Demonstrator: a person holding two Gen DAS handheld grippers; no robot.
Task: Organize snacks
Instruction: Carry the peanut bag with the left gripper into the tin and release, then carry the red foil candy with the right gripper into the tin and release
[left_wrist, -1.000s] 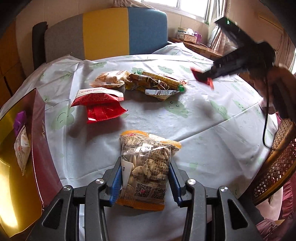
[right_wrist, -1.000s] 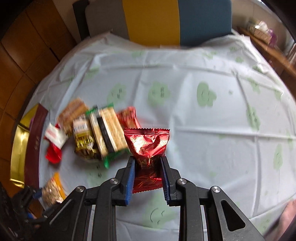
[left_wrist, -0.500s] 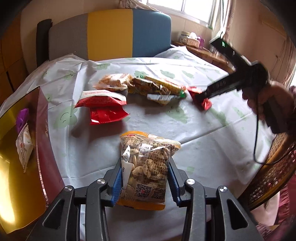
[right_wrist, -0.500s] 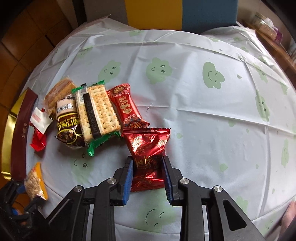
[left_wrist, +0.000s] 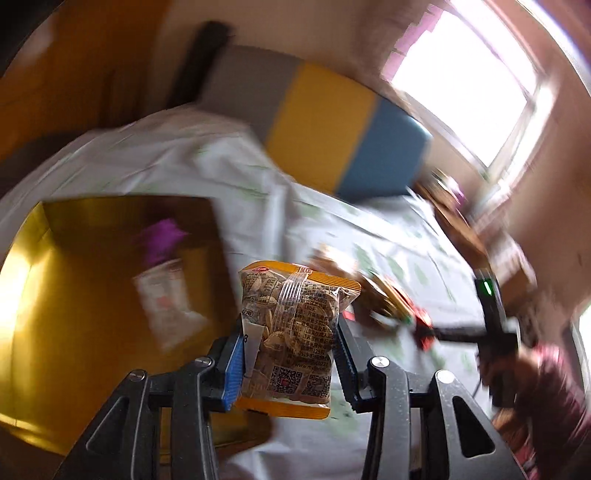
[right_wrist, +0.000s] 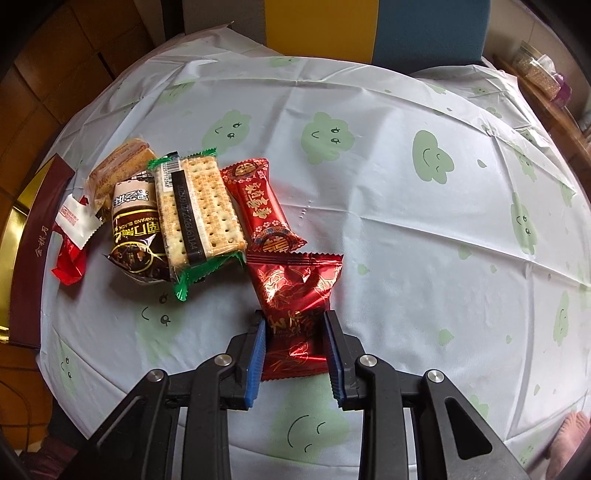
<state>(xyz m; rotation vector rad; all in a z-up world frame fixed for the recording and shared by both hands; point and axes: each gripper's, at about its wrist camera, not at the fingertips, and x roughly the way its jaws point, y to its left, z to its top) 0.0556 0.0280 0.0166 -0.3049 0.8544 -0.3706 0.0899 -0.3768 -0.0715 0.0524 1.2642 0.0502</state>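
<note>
The left tongs (left_wrist: 290, 363) clamp a clear orange-edged nut packet (left_wrist: 291, 332), lifted off the desk (right_wrist: 388, 221) beside the gold box (left_wrist: 74, 277), whose contents are blurred. The right tongs (right_wrist: 295, 350) pinch a shiny red packet (right_wrist: 295, 306) whose top lies on the desk. Just left lie a red wrapper with gold characters (right_wrist: 260, 203), crackers (right_wrist: 199, 210) and a dark pack reading "NANFANG BLACK" (right_wrist: 135, 236).

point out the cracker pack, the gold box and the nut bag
cracker pack (right_wrist: 197, 206), right wrist view, middle of the clear wrapper over the crackers
gold box (left_wrist: 74, 280), left wrist view, bare gold floor inside it
nut bag (left_wrist: 291, 332), left wrist view, centre of the clear front panel
</note>
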